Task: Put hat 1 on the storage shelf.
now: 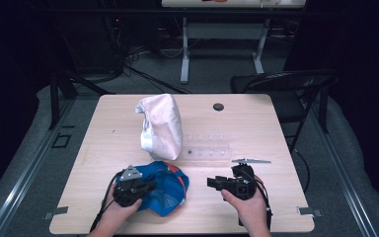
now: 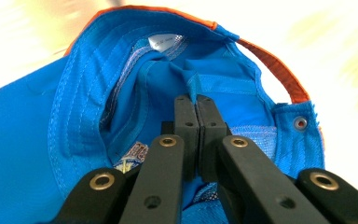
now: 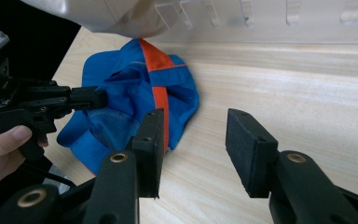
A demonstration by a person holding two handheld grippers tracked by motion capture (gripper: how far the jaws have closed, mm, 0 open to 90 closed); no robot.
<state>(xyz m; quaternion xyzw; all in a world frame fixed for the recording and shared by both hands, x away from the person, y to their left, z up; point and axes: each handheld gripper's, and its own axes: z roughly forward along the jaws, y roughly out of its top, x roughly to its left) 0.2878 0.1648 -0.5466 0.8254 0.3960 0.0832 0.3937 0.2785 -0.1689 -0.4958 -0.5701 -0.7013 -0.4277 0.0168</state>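
The cap point(image 1: 165, 190) lies at the table's point(image 1: 94, 148) near edge, just in front of the white bag point(image 1: 160, 126). It is blue with an orange band, soft and crumpled, opening upward, a snap strap at the back. A fold of its inner fabric is pinched by the left gripper point(image 2: 196, 100), jaws fully closed. The right gripper point(image 3: 193, 140) is held to the cap's right, jaws wide apart and empty. A second hold on the cap's far rim is judged advisable before lifting, so that the thin fold is not pulled free.
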